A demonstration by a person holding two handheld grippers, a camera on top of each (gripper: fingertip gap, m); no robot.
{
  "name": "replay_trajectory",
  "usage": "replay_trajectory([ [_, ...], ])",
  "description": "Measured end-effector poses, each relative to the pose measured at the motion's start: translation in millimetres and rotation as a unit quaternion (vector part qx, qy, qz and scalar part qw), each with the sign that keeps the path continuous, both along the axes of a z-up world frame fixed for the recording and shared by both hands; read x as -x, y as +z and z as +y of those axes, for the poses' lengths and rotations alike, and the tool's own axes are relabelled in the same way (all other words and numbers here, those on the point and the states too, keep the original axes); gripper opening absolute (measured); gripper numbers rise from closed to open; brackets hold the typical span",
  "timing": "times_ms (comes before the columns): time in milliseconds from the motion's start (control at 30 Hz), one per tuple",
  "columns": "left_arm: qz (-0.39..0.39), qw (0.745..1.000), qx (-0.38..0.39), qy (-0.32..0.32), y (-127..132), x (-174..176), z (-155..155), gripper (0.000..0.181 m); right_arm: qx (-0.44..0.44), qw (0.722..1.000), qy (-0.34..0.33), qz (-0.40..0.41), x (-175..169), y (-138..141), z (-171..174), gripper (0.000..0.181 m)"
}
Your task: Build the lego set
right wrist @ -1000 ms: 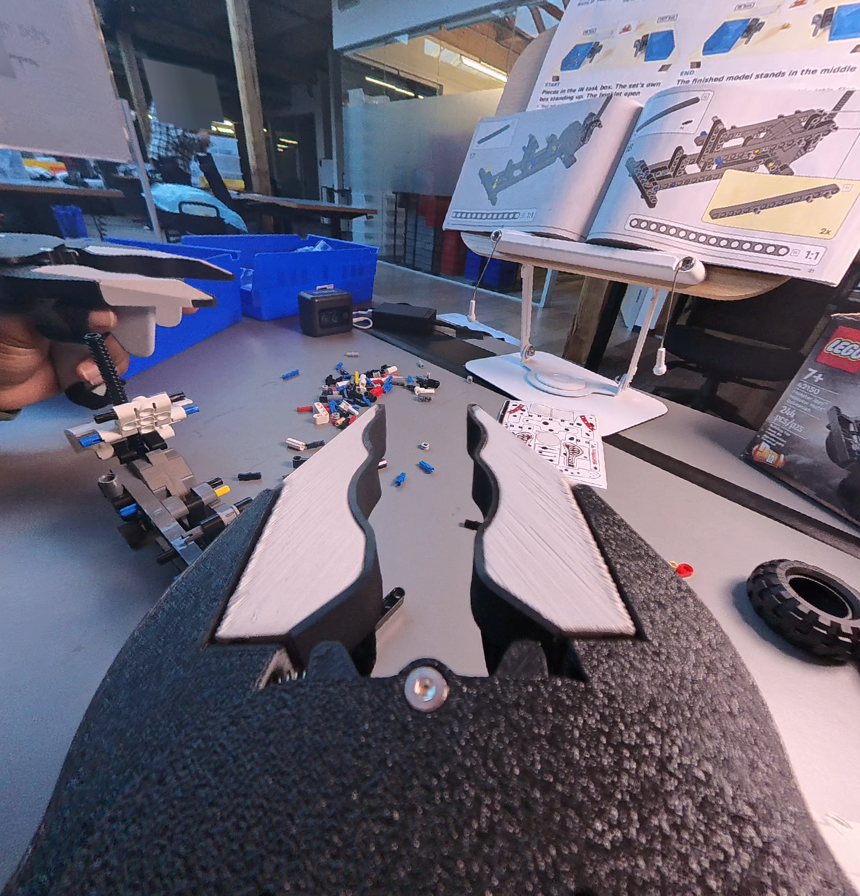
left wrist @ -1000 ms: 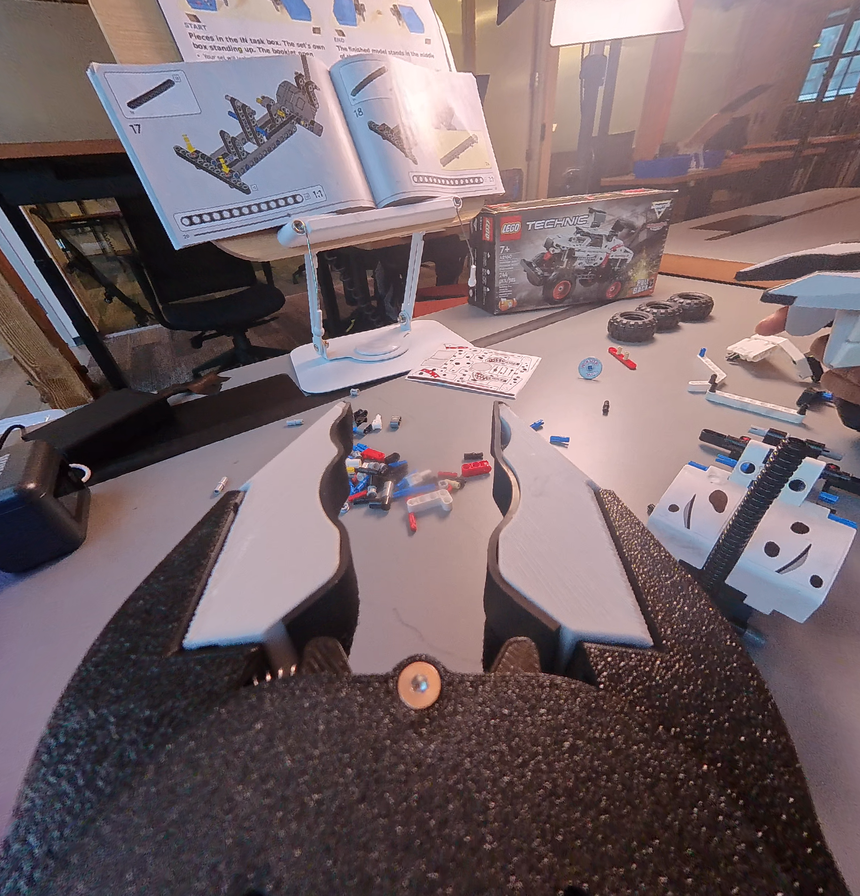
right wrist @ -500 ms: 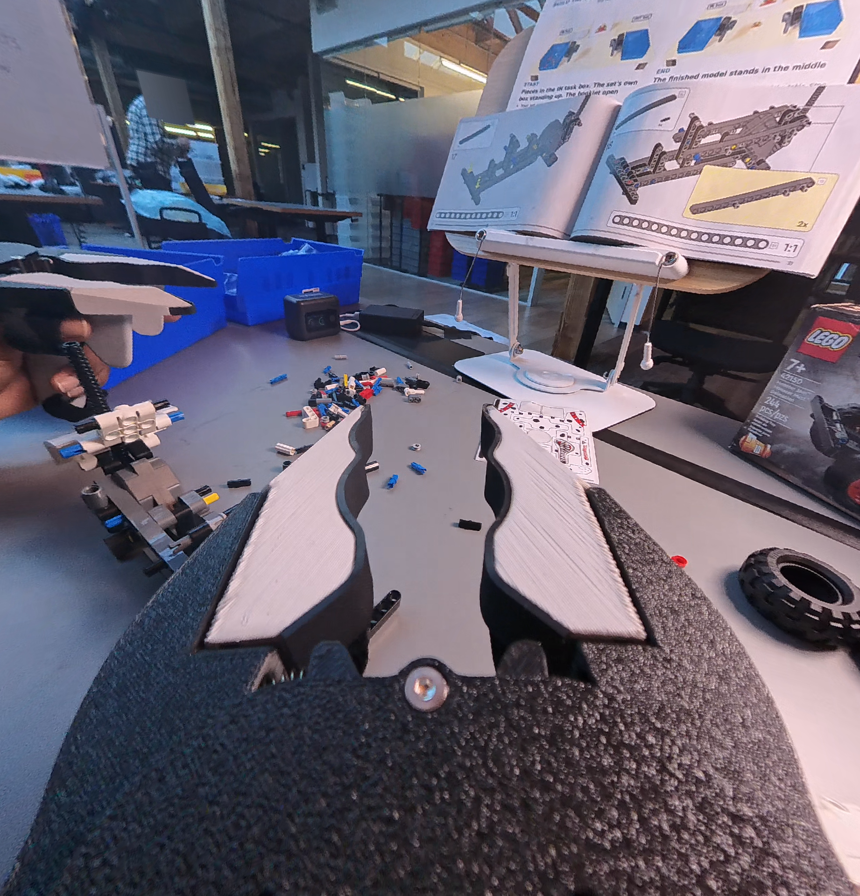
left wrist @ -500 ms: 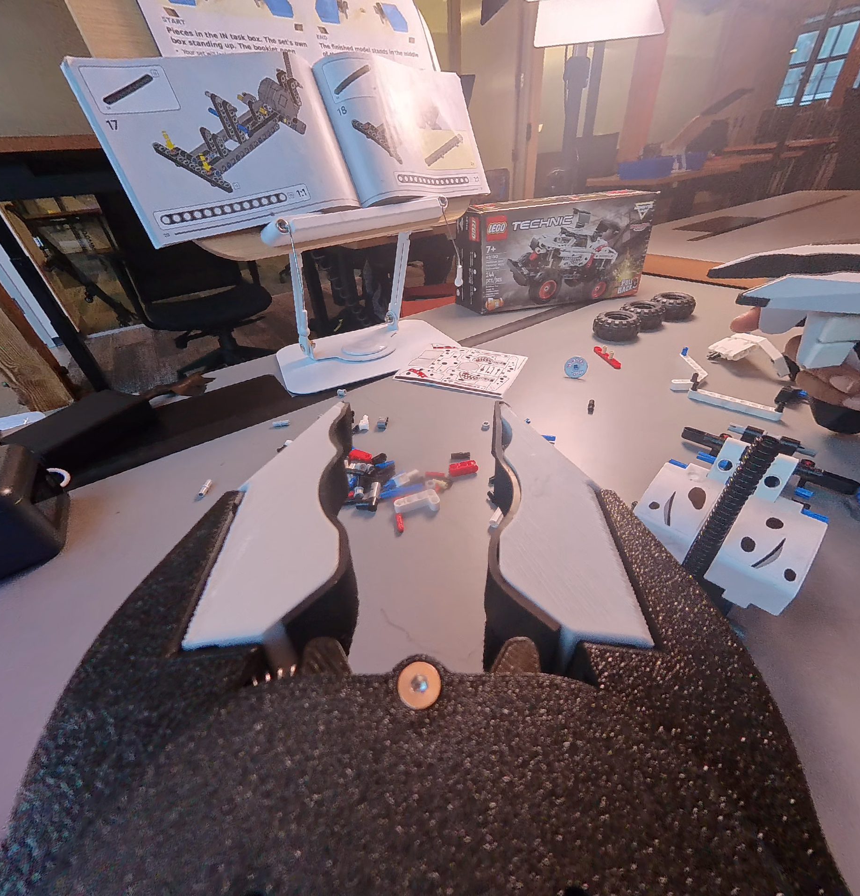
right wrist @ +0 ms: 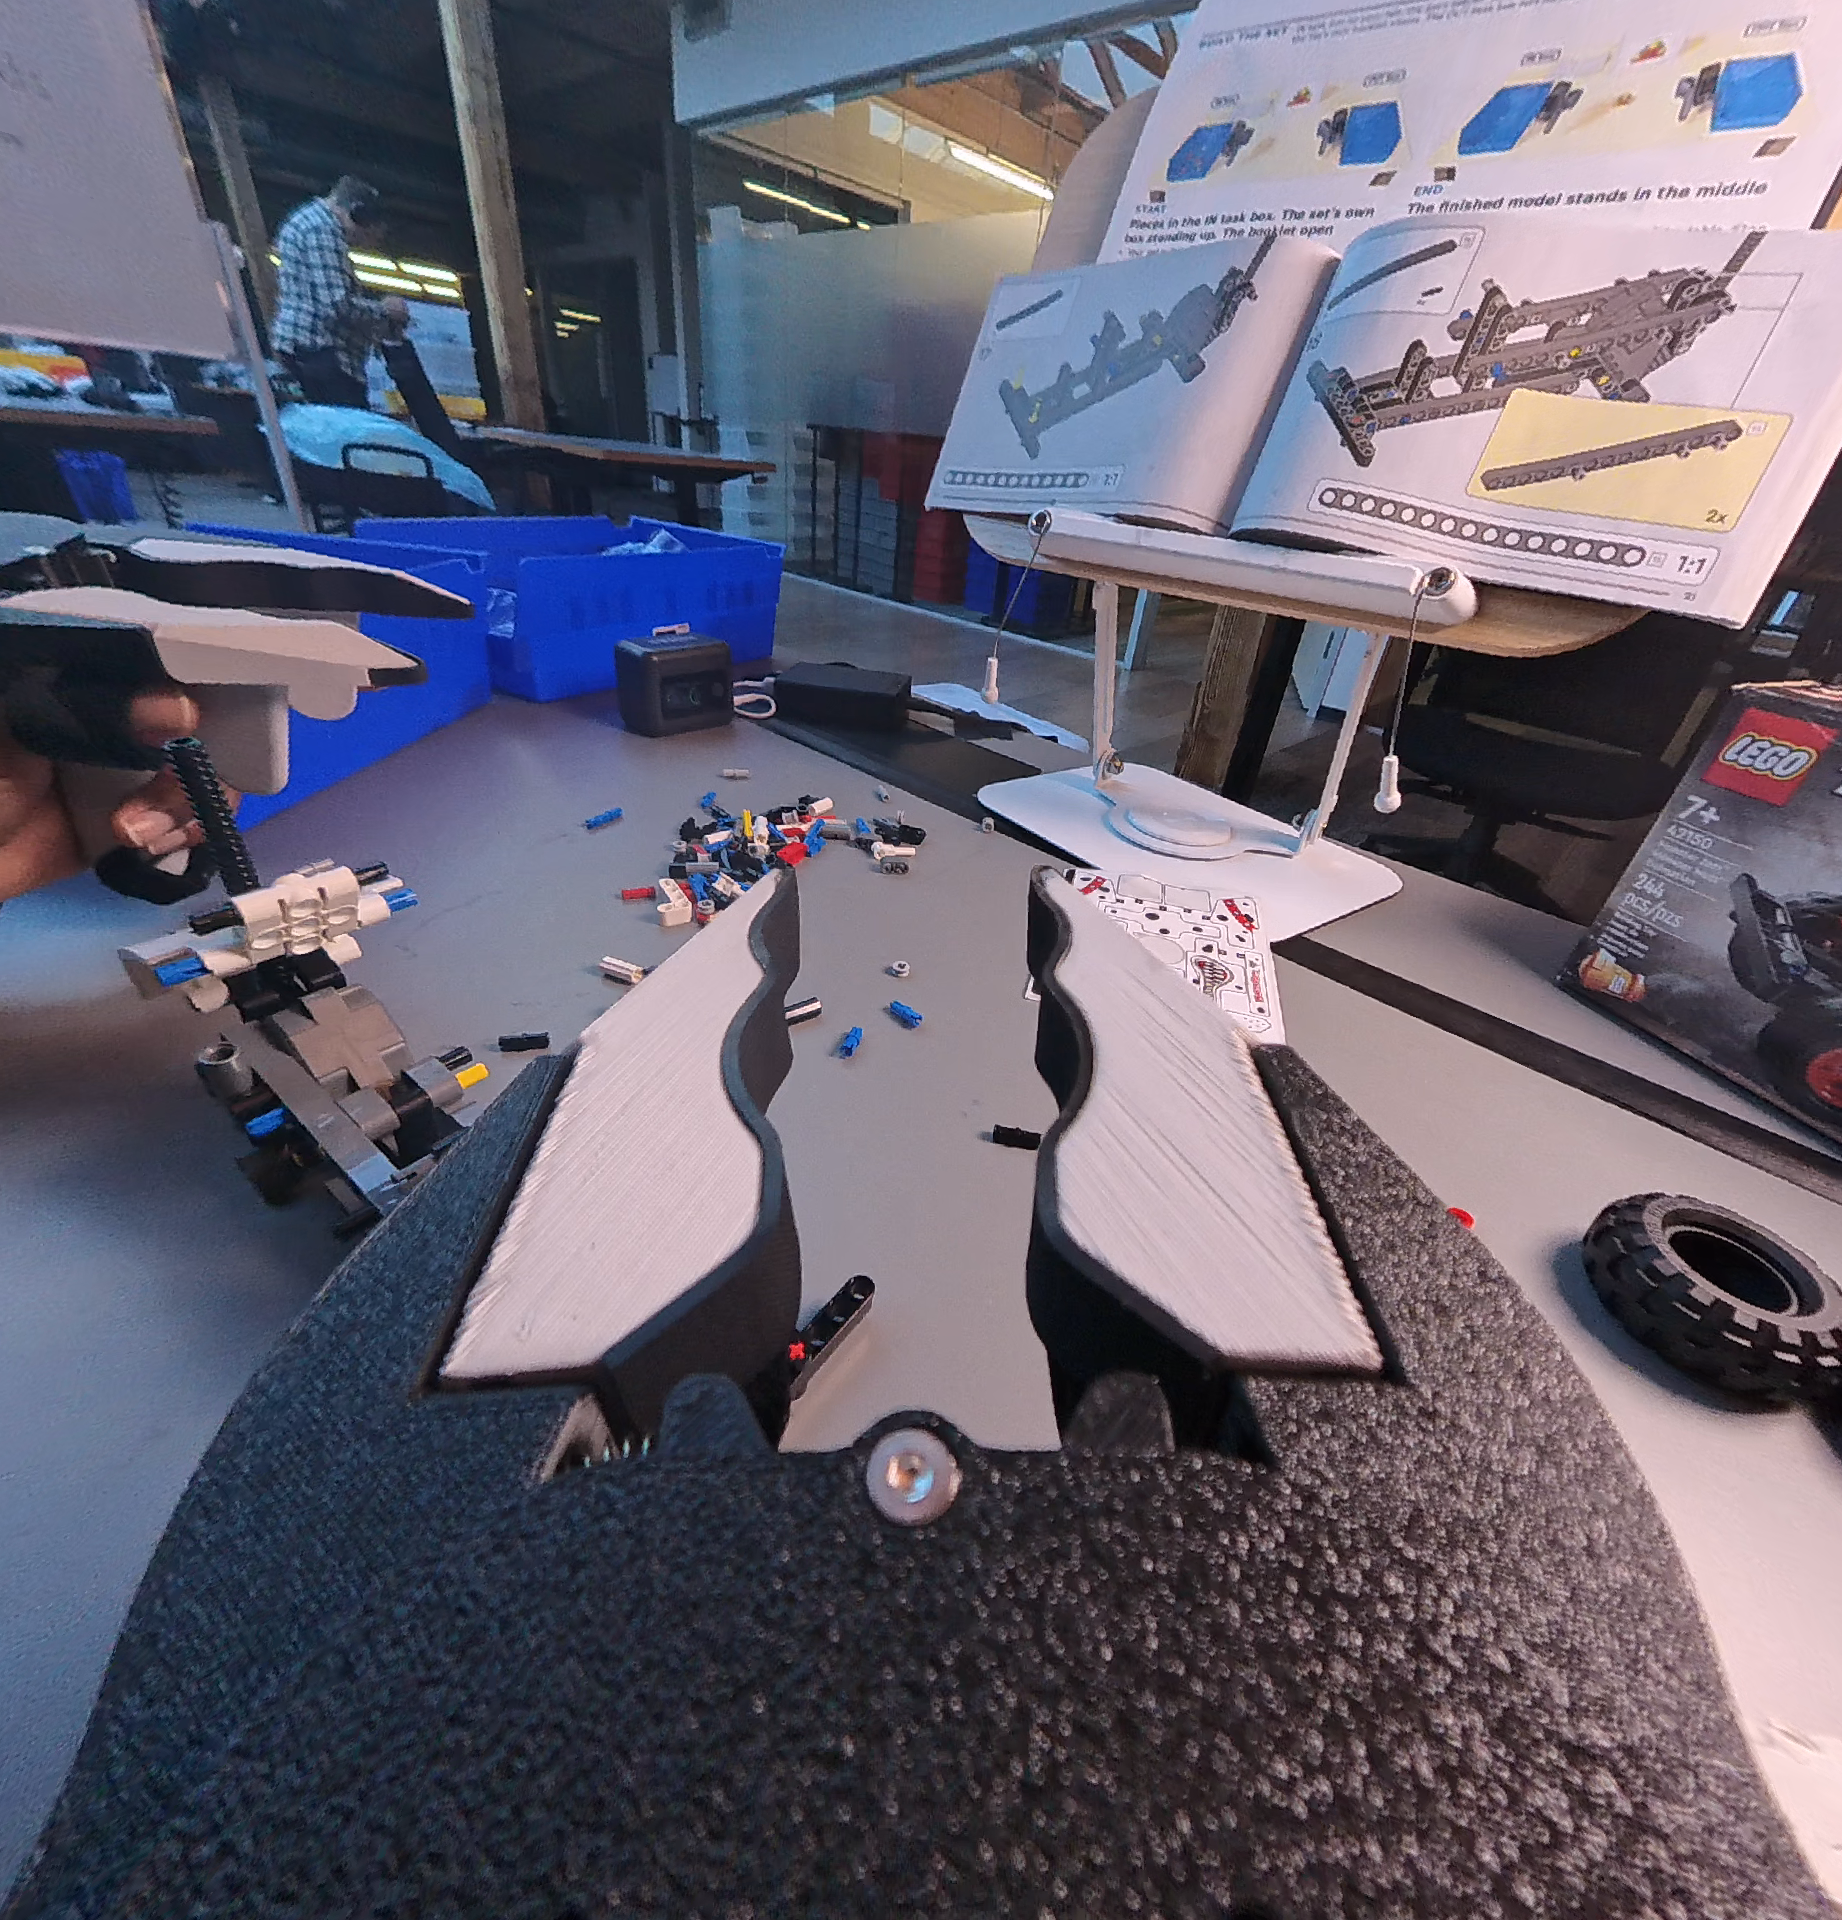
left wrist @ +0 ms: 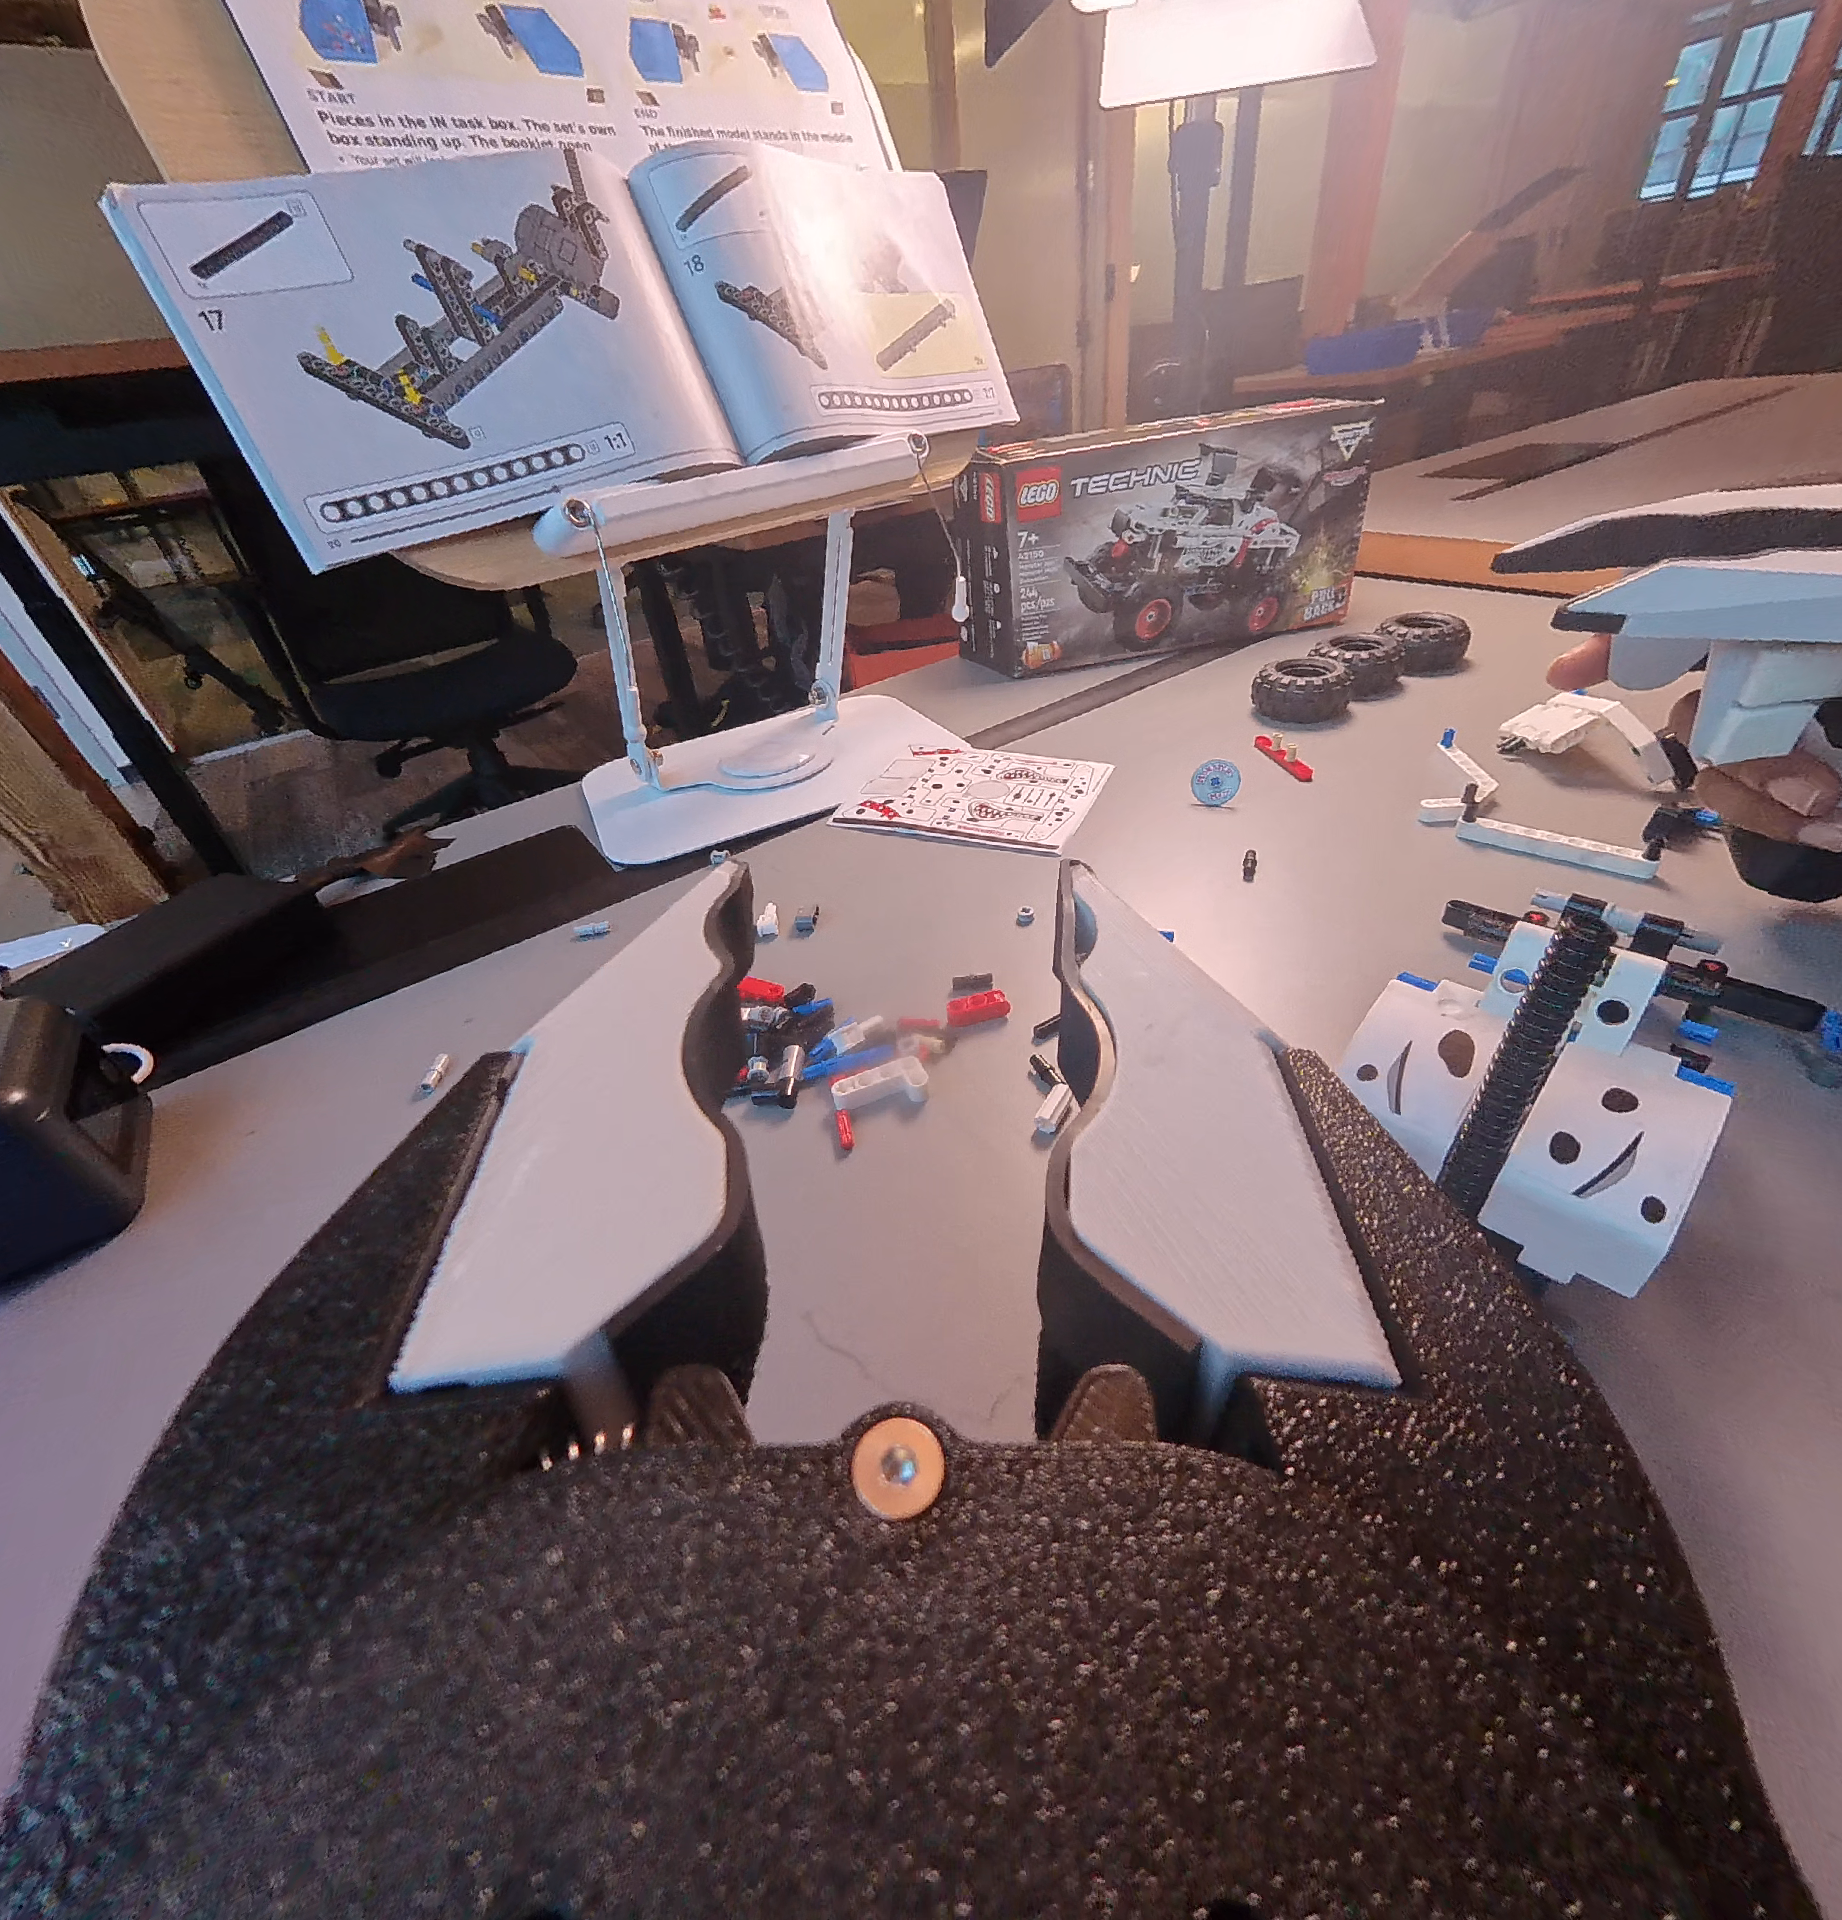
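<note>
Partly built lego model sits on the grey surface, right of the left hand-held gripper: white perforated body panels, black ribbed hose standing up from it, blue and black pins along the far edge. In the right wrist view the same model shows its grey chassis, lying left of the right hand-held gripper. Left hand-held gripper: jaws spread wide, nothing between them, pointed at the pile of loose parts (red, blue, black, white pins and connectors). Right hand-held gripper: jaws also spread, empty; a short black beam lies on the surface near the base of its left finger, contact unclear. Sticker sheet lies flat just beyond the pile. Three black tyres in a row far right, white beams near them. Instruction booklet is open on a white stand at the far side; set box stands upright right of it. Blue bins far left in the right wrist view.
</note>
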State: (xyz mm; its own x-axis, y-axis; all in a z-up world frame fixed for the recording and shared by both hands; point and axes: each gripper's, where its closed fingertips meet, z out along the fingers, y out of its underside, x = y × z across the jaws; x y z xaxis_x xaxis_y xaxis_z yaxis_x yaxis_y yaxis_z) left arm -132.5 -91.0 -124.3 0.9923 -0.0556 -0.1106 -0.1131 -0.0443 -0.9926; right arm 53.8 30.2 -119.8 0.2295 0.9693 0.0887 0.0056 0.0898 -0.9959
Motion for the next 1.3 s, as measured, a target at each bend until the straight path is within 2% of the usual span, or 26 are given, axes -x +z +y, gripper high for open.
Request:
replay_trajectory([
  [133, 0.0, 1.0, 0.0, 0.0, 0, -1, 0, 0.058, -0.007, 1.0, -0.013, 0.002, 2, 3, 9, 0.042],
  [233, -0.001, 1.0, 0.003, 0.0, -1, -1, 1, 0.058, -0.029, 0.999, -0.039, 0.002, 15, 19, 35, 0.036],
  [433, 0.003, 1.0, 0.008, 0.008, -4, 2, 1, 0.057, -0.091, 0.987, -0.121, 0.043, 69, 93, 132, 0.014],
  [567, 0.006, 1.0, 0.007, 0.02, -4, 7, -1, 0.057, -0.083, 0.982, -0.158, 0.057, 115, 119, 204, 0.003],
  [667, 0.004, 1.0, 0.01, 0.024, -6, 11, -1, 0.057, -0.08, 0.978, -0.187, 0.052, 135, 120, 248, 0.0],
  [800, -0.005, 1.0, 0.02, 0.022, -11, 12, 2, 0.057, -0.064, 0.976, -0.206, 0.04, 143, 105, 278, 0.0],
  [933, -0.008, 0.999, 0.03, 0.013, -16, 9, 6, 0.057, -0.06, 0.973, -0.22, 0.028, 140, 91, 294, 0.0],
  [1300, -0.01, 0.999, 0.043, 0.016, -23, 12, 9, 0.056, -0.052, 0.973, -0.224, 0.022, 134, 84, 310, 0.002],
])
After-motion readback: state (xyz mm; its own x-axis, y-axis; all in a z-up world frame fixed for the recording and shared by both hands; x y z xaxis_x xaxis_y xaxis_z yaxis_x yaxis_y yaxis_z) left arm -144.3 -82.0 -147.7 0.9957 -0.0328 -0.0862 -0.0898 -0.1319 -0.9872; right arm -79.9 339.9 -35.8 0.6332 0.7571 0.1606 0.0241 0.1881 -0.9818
